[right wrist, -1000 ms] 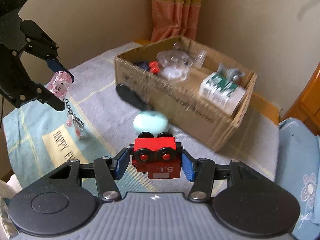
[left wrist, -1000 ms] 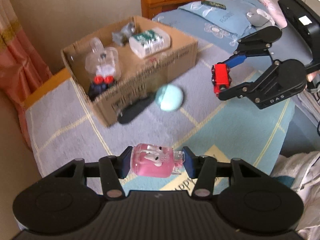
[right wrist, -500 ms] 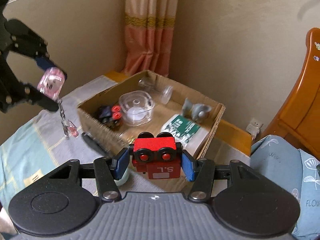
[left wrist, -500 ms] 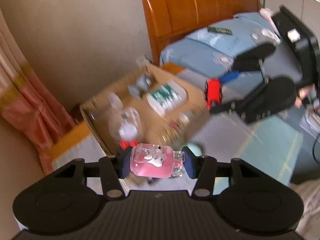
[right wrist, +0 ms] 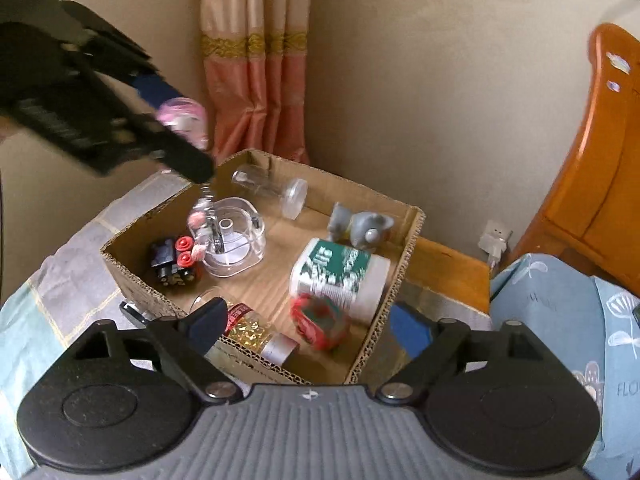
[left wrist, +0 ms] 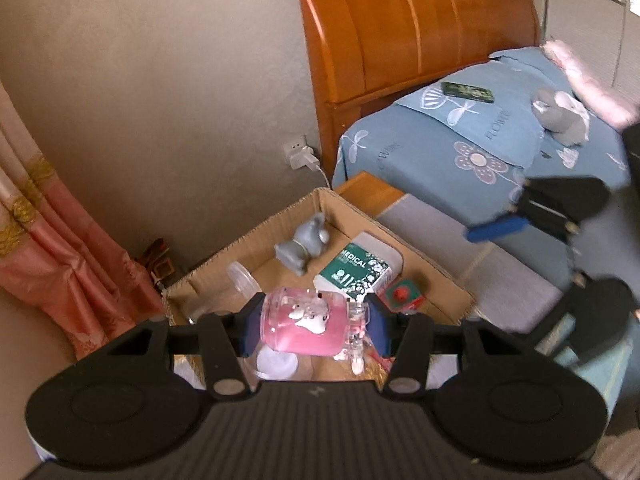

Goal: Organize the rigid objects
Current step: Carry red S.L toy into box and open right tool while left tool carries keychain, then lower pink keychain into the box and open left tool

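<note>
My left gripper is shut on a pink keychain charm and holds it above the open cardboard box. In the right wrist view the charm hangs its chain over the box. My right gripper is open and empty above the box's near corner. The red toy car is blurred inside the box below it; it also shows in the left wrist view.
The box holds a white medical bottle, a grey elephant figure, a clear container, a clear tube, a dark toy car and a glitter jar. A bed and wooden headboard stand at right.
Both grippers moved over the box. My right gripper opened and the red toy car dropped into the box. My left gripper still holds the pink charm.
</note>
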{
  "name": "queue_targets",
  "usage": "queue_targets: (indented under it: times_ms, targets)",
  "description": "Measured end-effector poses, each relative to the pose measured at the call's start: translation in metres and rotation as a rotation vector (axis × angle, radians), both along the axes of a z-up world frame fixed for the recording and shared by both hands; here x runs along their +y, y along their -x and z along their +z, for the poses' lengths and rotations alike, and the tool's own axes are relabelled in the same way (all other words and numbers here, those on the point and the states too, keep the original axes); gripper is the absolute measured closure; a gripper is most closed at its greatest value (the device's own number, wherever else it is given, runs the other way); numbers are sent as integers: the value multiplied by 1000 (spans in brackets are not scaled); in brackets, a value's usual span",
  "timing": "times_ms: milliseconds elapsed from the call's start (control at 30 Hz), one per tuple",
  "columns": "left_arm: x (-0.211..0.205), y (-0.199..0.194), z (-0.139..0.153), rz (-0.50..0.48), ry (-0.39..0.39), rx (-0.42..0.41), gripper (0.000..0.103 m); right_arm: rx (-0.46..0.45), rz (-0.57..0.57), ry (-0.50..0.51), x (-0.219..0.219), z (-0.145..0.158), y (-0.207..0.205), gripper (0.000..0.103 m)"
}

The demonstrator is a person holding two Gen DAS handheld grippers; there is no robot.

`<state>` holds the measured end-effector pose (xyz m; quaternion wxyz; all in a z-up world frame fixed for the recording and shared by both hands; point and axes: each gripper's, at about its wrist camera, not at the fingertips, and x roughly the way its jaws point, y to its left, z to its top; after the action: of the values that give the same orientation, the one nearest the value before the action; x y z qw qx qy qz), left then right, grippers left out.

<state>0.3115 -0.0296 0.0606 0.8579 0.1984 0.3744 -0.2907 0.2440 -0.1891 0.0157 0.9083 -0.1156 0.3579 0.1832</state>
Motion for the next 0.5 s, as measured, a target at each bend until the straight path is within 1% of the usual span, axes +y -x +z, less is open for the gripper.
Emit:
queue_targets:
  times_ms: [67, 133, 400, 467, 500]
  targets:
    - [-6, -13, -5, 6, 0, 12, 52, 3, -10, -18, -4, -1, 4, 3]
    - [-12, -25, -11, 11, -6, 14, 52, 11, -7, -35, -8, -3, 8, 2]
    - [-27, -64, -36, 47, -44, 43, 51, 5, -9, -47, -14, -1, 15, 2]
    - [-25, -67, -40, 69, -47, 43, 43, -1, -11, -52, -15, 0, 16, 1]
    - [-24, -68, -41, 78, -46, 39, 24, -1, -12, -59, -15, 0, 16, 0]
